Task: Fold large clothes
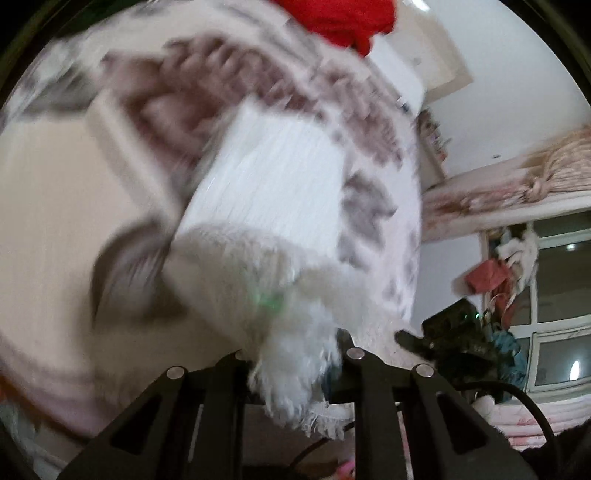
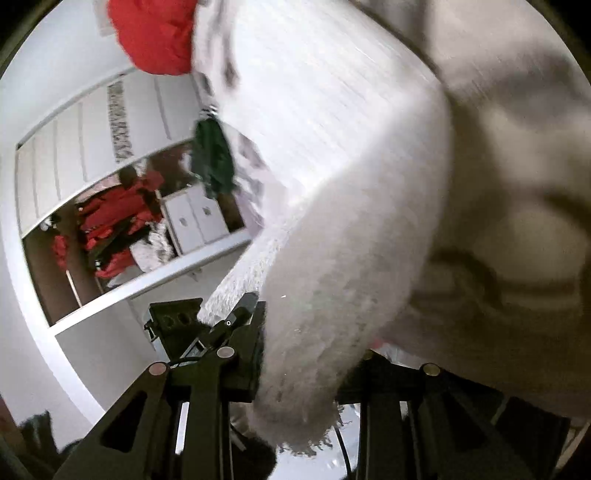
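A white fluffy garment (image 1: pixel 273 199) with a fringed edge hangs stretched between both grippers, lifted in the air and blurred by motion. My left gripper (image 1: pixel 295 354) is shut on one fringed corner of it. My right gripper (image 2: pixel 299 369) is shut on another corner of the same garment (image 2: pixel 332 221). The right gripper shows in the left wrist view (image 1: pixel 439 332) just to the right, and the left gripper shows in the right wrist view (image 2: pixel 207 325). The fingertips are hidden by the cloth.
A patterned white and brown bedspread (image 1: pixel 229 66) lies behind the garment, with a red garment (image 1: pixel 340 18) on it. A wardrobe (image 2: pixel 110 221) with red clothes stands at the left. A window (image 1: pixel 554 314) and a curtain valance (image 1: pixel 517 181) are at the right.
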Demonstrator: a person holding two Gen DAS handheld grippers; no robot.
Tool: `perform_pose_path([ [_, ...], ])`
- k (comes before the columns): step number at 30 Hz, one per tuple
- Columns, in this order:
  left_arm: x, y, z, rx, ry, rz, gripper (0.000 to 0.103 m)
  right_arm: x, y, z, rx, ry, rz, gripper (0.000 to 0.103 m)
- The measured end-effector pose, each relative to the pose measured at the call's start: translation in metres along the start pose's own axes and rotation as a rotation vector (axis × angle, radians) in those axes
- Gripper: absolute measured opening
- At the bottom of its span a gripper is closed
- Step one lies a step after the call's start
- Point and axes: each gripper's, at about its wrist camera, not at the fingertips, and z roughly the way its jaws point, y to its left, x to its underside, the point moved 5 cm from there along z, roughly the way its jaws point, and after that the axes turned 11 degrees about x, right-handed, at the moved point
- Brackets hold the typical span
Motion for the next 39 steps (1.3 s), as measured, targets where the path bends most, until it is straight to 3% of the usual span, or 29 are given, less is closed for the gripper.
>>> perform_pose_path([
  [4, -0.073, -0.009, 0.023, 0.017, -0.037, 0.081, 0.014, -0.063, 0.056, -0.023, -0.017, -0.067, -0.034, 0.028],
  [8, -0.138, -0.003, 0.064, -0.002, 0.002, 0.123, 0.014, -0.148, 0.086, -0.037, 0.014, -0.124, -0.032, 0.028],
  [13, -0.197, 0.029, 0.113, -0.016, 0.102, 0.045, 0.016, -0.253, 0.087, -0.036, 0.064, -0.107, 0.014, 0.028],
  [17, -0.218, 0.050, 0.129, -0.004, 0.182, -0.117, 0.020, -0.306, 0.063, -0.026, 0.094, -0.043, 0.068, 0.028],
  [21, -0.222, 0.044, 0.125, 0.040, 0.209, -0.159, 0.027, -0.325, 0.041, -0.015, 0.076, 0.042, 0.170, 0.029],
  [23, -0.223, 0.039, 0.123, 0.085, 0.208, -0.160, 0.044, -0.324, 0.039, -0.012, 0.061, 0.051, 0.185, 0.031],
  [25, -0.224, 0.036, 0.117, 0.133, 0.169, -0.154, 0.079, -0.320, 0.039, -0.011, 0.030, 0.053, 0.202, 0.036],
  [27, -0.221, 0.036, 0.112, 0.118, 0.137, -0.131, 0.083, -0.317, 0.040, -0.014, -0.018, 0.042, 0.206, 0.051],
  [28, -0.221, 0.037, 0.112, 0.103, 0.127, -0.118, 0.083, -0.315, 0.042, -0.017, -0.076, 0.023, 0.219, 0.063],
  [30, -0.217, 0.037, 0.107, 0.058, 0.092, -0.069, 0.083, -0.316, 0.048, -0.028, -0.153, -0.021, 0.197, 0.069],
  [31, -0.215, 0.035, 0.103, 0.041, 0.074, -0.044, 0.083, -0.318, 0.052, -0.035, -0.145, -0.056, 0.164, 0.071],
  [34, -0.207, 0.029, 0.088, -0.036, 0.014, 0.043, 0.083, -0.320, 0.060, -0.052, 0.026, -0.127, 0.033, 0.073],
  [37, -0.189, 0.032, 0.058, -0.206, -0.088, 0.121, 0.084, -0.313, 0.066, -0.065, 0.257, -0.186, -0.154, 0.088],
  [39, -0.165, 0.045, 0.035, -0.320, -0.174, 0.131, 0.084, -0.308, 0.063, -0.060, 0.369, -0.186, -0.259, 0.089],
])
